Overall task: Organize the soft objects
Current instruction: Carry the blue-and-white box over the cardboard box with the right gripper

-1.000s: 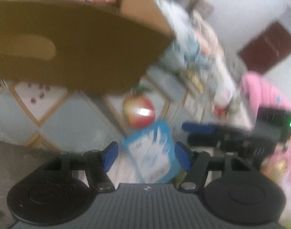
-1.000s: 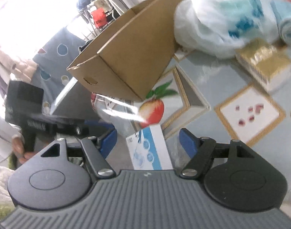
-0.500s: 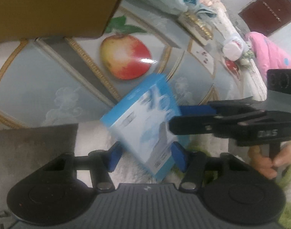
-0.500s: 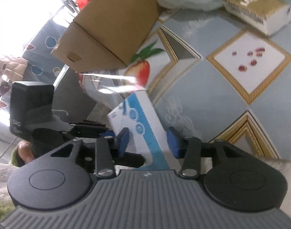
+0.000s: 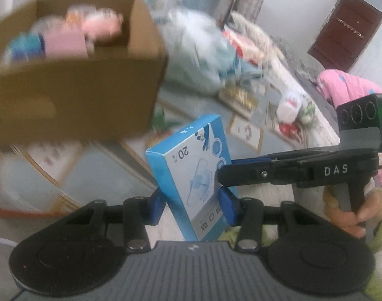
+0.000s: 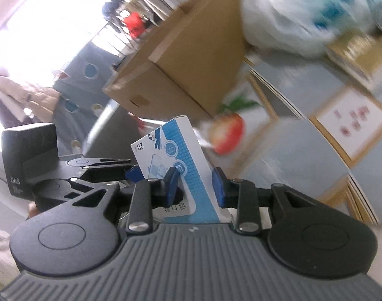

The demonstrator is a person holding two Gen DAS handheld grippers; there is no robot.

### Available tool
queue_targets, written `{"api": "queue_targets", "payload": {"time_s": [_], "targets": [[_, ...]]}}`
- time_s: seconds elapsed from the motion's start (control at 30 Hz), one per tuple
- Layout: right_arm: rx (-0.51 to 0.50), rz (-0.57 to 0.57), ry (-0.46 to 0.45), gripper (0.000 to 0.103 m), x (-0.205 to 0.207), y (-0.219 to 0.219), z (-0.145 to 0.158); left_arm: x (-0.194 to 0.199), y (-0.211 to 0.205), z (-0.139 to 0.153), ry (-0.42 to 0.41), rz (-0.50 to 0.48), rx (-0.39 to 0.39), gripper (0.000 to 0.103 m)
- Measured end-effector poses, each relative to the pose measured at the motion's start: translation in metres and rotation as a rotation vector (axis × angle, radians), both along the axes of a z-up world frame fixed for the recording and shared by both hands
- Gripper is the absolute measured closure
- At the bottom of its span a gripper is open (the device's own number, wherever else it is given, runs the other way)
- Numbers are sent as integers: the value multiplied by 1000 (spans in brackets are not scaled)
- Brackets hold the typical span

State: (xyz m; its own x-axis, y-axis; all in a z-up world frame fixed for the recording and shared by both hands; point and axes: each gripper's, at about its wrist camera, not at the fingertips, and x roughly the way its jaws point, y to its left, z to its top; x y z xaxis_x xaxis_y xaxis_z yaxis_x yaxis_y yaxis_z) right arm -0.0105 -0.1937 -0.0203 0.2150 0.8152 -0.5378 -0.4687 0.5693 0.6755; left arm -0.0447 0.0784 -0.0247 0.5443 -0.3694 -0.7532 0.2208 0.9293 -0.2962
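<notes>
A flat blue and white box (image 5: 191, 173) stands upright between the blue pads of my left gripper (image 5: 192, 207), which is shut on it. My right gripper (image 6: 194, 184) is shut on the same box (image 6: 181, 165) from the other side; its fingers (image 5: 246, 173) reach in from the right in the left wrist view. The box is lifted above the patterned table (image 5: 95, 170). A brown cardboard carton (image 5: 73, 92) with pink and blue soft items (image 5: 73, 35) inside stands ahead on the left.
A bulging white and teal plastic bag (image 5: 201, 60) lies behind the carton. A gold-topped packet (image 5: 238, 97) and a small white and red bag (image 5: 291, 110) lie further right. A pink garment (image 5: 346, 87) is at far right.
Both grippers closed on the blue box and raised it off the table edge. The views tilted up, so the carton's open top now shows.
</notes>
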Motion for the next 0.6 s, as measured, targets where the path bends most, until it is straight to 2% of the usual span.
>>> {"api": "queue_targets", "payload": {"time_s": [0.17,0.33,0.47,0.6], "targets": [[86,29,-75,74,16,14,41,-1,15,54,-123,40,37,56],[128,55,-177,73,48,36,89,19,27,99,-223,73,66,57],[145,63,-189,72,91,61,110,54,45,118,-236,109,75,56],[151,51,-133,71,147,86,114,100,63,125,-202,148,90,56]]}}
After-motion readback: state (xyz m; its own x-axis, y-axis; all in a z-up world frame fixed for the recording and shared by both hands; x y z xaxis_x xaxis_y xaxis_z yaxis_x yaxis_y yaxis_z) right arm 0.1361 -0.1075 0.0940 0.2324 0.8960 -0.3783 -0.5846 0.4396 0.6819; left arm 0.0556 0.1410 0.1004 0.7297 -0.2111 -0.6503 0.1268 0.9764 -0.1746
